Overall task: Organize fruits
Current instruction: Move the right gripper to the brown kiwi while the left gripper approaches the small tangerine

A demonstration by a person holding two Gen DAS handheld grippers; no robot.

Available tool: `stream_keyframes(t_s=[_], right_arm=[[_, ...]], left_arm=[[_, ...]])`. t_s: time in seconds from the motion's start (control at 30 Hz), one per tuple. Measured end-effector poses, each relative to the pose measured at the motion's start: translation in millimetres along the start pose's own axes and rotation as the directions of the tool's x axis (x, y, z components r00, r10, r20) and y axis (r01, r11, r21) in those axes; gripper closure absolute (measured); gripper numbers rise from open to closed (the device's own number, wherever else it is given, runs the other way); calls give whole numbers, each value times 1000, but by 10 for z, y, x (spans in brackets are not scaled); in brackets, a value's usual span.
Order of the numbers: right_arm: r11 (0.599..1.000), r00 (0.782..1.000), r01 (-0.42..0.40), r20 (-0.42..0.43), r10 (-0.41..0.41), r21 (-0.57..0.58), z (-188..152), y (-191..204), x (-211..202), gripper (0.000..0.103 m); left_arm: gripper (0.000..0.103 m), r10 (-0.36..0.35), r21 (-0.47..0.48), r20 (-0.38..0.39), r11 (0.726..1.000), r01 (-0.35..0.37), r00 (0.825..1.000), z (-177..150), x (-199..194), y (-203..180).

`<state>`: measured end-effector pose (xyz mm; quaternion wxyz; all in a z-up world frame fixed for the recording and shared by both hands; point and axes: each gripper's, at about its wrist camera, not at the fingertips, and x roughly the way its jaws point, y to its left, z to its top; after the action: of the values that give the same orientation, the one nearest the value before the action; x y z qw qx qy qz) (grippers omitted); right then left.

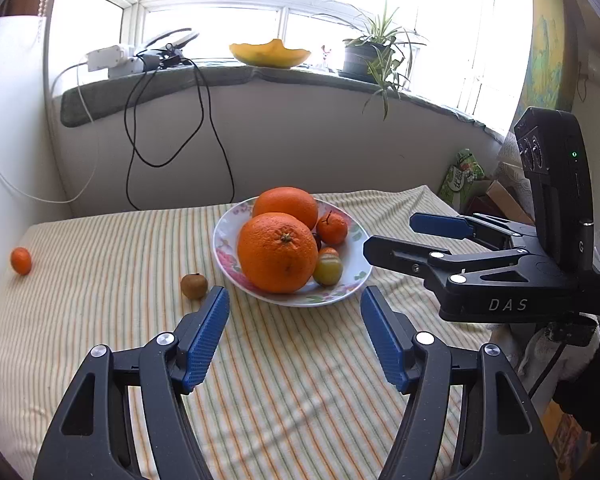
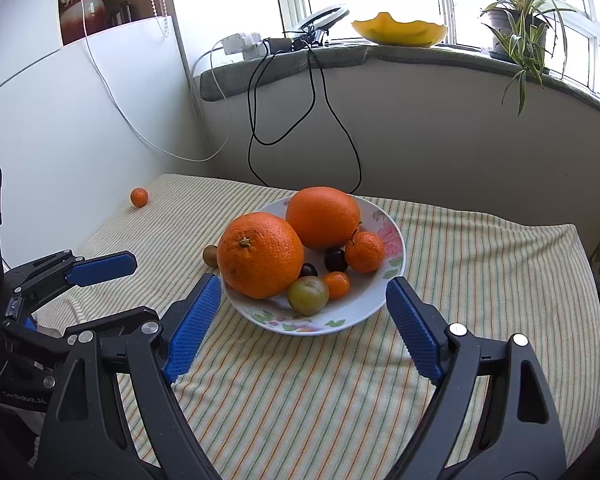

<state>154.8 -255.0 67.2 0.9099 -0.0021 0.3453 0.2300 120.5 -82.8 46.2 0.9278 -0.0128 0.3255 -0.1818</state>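
Observation:
A flowered plate (image 1: 228,224) on the striped cloth holds two big oranges (image 1: 277,258), a mandarin (image 1: 332,227), a greenish plum (image 1: 327,270), a kumquat (image 2: 337,284) and dark cherries (image 2: 335,260). Left of the plate a small brown fruit (image 1: 194,286) lies on the cloth. Another small mandarin (image 1: 21,261) sits far left by the white panel. My left gripper (image 1: 293,290) is open and empty, just short of the plate. My right gripper (image 2: 303,280) is also open and empty, its fingers spread before the plate's near rim (image 2: 300,326). Each gripper shows in the other's view.
The cloth-covered table (image 1: 280,380) ends at a wall behind and a white panel (image 2: 80,120) on the left. Black cables (image 1: 204,140) hang from the windowsill, which carries a yellow bowl (image 1: 270,54) and a potted plant (image 1: 374,54). A green bag (image 1: 462,176) stands past the right edge.

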Motion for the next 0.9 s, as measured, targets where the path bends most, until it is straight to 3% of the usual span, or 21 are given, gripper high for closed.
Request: stream_keyframes(t_s=[0.33,0.67,0.9], right_arm=[[997,997,-75,10,75,7,-103,388,-83,17],[993,994,-107,-43,105,-40,-237,959,131,35],[996,993,-87,-76,87,14,-249,1080,386,40]], left_arm=[[35,69,-57,2,996,-69,998,-253,-289,470],[35,98,-120,8,988,-96,995,-414,-461,888],[35,119,-168,12,979,-115,993,-483,-556,1200]])
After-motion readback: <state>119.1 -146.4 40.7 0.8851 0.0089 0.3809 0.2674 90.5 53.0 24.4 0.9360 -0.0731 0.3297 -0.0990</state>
